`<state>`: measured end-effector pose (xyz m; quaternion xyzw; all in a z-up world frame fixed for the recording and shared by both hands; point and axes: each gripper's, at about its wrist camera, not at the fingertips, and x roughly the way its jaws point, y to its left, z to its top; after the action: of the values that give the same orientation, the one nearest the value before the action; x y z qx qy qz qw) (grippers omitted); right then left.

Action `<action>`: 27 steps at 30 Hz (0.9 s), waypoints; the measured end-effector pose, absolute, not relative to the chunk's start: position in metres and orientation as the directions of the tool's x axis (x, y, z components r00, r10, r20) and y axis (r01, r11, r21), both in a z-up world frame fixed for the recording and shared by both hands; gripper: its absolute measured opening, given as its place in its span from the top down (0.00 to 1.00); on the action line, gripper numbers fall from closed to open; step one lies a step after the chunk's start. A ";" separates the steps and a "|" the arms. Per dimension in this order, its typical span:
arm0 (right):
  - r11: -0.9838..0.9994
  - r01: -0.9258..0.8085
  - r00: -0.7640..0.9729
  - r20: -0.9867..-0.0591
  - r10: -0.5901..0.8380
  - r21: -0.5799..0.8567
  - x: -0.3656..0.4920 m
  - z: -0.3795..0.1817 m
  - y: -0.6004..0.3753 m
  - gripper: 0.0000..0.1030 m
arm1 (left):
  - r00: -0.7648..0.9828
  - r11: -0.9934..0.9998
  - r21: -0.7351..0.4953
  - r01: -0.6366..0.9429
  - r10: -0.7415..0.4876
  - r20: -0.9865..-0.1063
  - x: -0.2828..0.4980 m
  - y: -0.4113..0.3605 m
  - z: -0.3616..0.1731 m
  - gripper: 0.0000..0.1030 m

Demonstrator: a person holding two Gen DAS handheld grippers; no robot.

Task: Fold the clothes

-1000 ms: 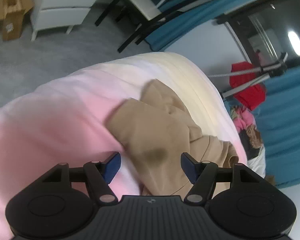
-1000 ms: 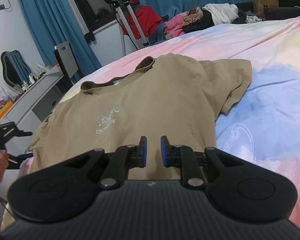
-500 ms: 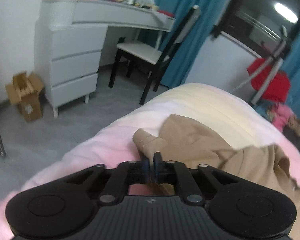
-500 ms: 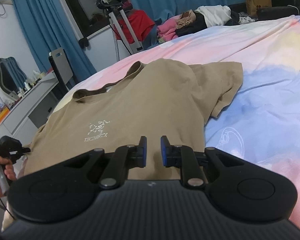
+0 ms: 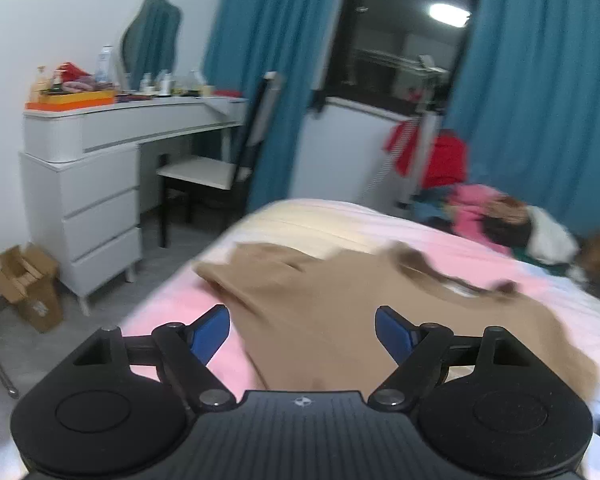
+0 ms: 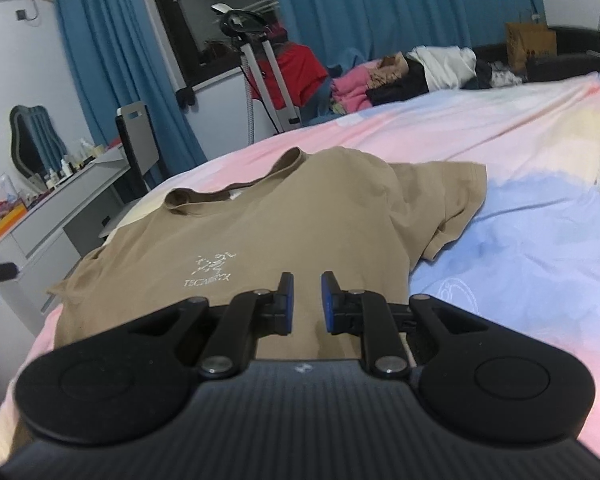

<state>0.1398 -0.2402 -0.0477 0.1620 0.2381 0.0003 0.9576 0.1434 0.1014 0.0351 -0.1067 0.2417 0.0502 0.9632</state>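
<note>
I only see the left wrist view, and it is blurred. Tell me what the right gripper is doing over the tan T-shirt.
Observer: The right gripper hovers over the lower front of the tan cotton T-shirt, jaws narrowly apart, with no cloth visibly between them.
Operator: Report which side of the shirt faces up.
Observer: The front. A white printed logo shows on the chest.
Operator: Now describe the far sleeve.
Observer: The short sleeve lies spread out, and its rumpled end reaches the blue patch of the pastel bedsheet.
</note>
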 end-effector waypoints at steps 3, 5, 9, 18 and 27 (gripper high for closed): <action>0.957 0.071 0.895 -0.441 0.062 0.280 0.129 -0.042 -0.236 0.83 | 0.878 0.974 -0.208 -0.088 -0.023 -0.478 0.099 0.074 0.034 0.15; 0.964 0.075 0.901 -0.431 0.044 0.256 0.119 -0.037 -0.234 0.83 | 0.871 0.972 -0.234 -0.028 -0.091 -0.482 0.081 0.063 0.028 0.14; 0.965 0.086 0.906 -0.422 0.029 0.250 0.099 -0.030 -0.234 0.83 | 0.878 0.977 -0.203 0.067 -0.155 -0.454 0.055 0.045 0.013 0.00; 0.865 0.228 0.884 -0.468 0.008 0.447 0.113 -0.047 -0.281 0.64 | 0.855 0.963 -0.250 0.105 -0.216 -0.471 0.052 0.043 -0.019 0.00; 0.631 0.411 0.827 -0.561 0.047 0.658 0.179 -0.106 -0.345 0.64 | 0.815 0.957 -0.260 0.130 -0.252 -0.522 0.070 0.032 -0.042 0.00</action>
<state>0.1789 -0.3446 -0.1060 0.4166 0.2749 -0.1057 0.8601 0.0704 0.0315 -0.0419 -0.1067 0.2870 -0.1008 0.9466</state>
